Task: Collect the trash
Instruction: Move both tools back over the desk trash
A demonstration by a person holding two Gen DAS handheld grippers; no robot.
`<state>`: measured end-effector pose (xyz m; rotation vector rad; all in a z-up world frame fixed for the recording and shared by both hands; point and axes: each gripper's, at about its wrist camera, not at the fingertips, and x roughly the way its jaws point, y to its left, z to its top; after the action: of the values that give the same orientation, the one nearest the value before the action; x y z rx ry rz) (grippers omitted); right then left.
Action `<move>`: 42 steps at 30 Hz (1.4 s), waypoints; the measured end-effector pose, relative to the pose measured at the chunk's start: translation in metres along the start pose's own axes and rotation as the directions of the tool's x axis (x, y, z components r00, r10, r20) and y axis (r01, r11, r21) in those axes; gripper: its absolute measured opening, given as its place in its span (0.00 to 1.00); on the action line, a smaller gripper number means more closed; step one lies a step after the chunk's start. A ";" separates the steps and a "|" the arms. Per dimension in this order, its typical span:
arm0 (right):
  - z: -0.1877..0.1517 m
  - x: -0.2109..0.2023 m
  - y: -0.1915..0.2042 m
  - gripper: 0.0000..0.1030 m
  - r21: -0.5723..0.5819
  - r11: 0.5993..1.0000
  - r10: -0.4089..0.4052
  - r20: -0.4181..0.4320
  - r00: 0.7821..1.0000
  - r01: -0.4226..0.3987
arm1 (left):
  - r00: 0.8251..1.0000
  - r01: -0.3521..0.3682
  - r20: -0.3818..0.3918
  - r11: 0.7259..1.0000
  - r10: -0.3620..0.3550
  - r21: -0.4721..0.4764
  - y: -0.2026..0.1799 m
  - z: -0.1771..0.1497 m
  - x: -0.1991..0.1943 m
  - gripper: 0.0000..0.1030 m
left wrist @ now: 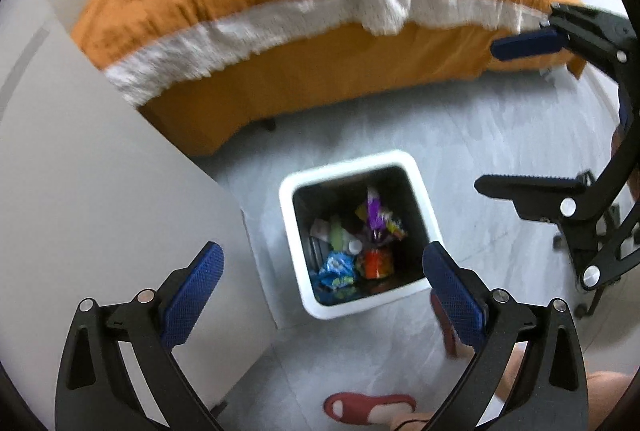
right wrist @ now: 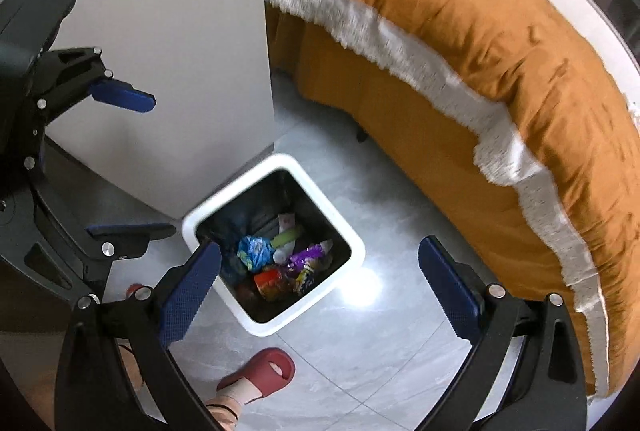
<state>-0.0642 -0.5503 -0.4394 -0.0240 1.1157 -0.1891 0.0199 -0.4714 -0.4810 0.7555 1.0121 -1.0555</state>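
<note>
The bed (right wrist: pixel 480 43) with its orange cover and white fringe fills the far side of both your views, and a white cabinet (right wrist: pixel 180 51) stands at its end on the pale tiled floor (right wrist: pixel 380 331). Just beside the cabinet's corner sits the white square bin (left wrist: pixel 352 231), and the trash is in it: a purple wrapper (left wrist: pixel 374 215), a blue wrapper (left wrist: pixel 336 267), a red-orange packet (left wrist: pixel 374 263) and a pale green item (left wrist: pixel 336 233) lie heaped at the bottom. Your left claw (left wrist: pixel 324 279) hangs above the bin with its jaws spread wide and nothing between them. Your right claw (right wrist: pixel 320 271) hangs over the bin too, released and empty. Your foot in a red slipper (right wrist: pixel 260 371) stands near the bin.
</note>
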 end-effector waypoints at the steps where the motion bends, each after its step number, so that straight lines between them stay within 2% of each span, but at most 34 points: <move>1: 0.004 -0.011 -0.001 0.96 0.001 1.000 -0.002 0.014 1.000 0.002 | 1.000 0.004 0.015 1.000 -0.003 -0.017 0.002 0.004 -0.014 0.95; 9: 0.043 -0.122 -0.007 0.96 0.052 0.998 -0.036 0.180 0.983 0.027 | 0.987 -0.049 0.146 0.993 0.064 -0.106 0.007 0.035 -0.122 0.95; 14: 0.062 -0.178 -0.010 0.96 0.089 0.995 -0.075 0.257 0.963 0.054 | 0.969 -0.091 0.214 0.984 0.123 -0.156 0.014 0.047 -0.186 0.95; 23: 0.096 -0.248 0.012 0.96 0.090 0.996 -0.042 0.363 0.931 0.010 | 0.921 -0.177 0.293 0.945 0.258 -0.274 0.041 0.043 -0.290 0.95; 27: 0.123 -0.270 0.039 0.96 0.081 0.995 0.016 0.431 0.902 -0.056 | 0.887 -0.246 0.294 0.903 0.356 -0.351 0.067 0.025 -0.331 0.95; 32: 0.165 -0.288 0.083 0.96 0.028 0.992 0.094 0.500 0.861 -0.124 | 0.844 -0.264 0.298 0.830 0.445 -0.491 0.118 -0.009 -0.379 0.95; 34: 0.184 -0.295 0.105 0.96 -0.014 0.988 0.138 0.523 0.841 -0.154 | 0.813 -0.308 0.282 0.787 0.509 -0.534 0.139 -0.026 -0.396 0.95; 37: 0.211 -0.298 0.140 0.96 -0.090 0.979 0.202 0.540 0.817 -0.182 | 0.781 -0.357 0.242 0.730 0.575 -0.582 0.166 -0.046 -0.410 0.95; 42: 0.258 -0.292 0.194 0.96 -0.198 0.949 0.314 0.537 0.783 -0.245 | 0.745 -0.376 0.200 0.648 0.636 -0.663 0.217 -0.085 -0.434 0.95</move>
<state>0.0694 -0.3307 -0.0874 -0.0171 0.5198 0.1522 0.1334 -0.1787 -0.1016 0.2413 0.6153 -0.3138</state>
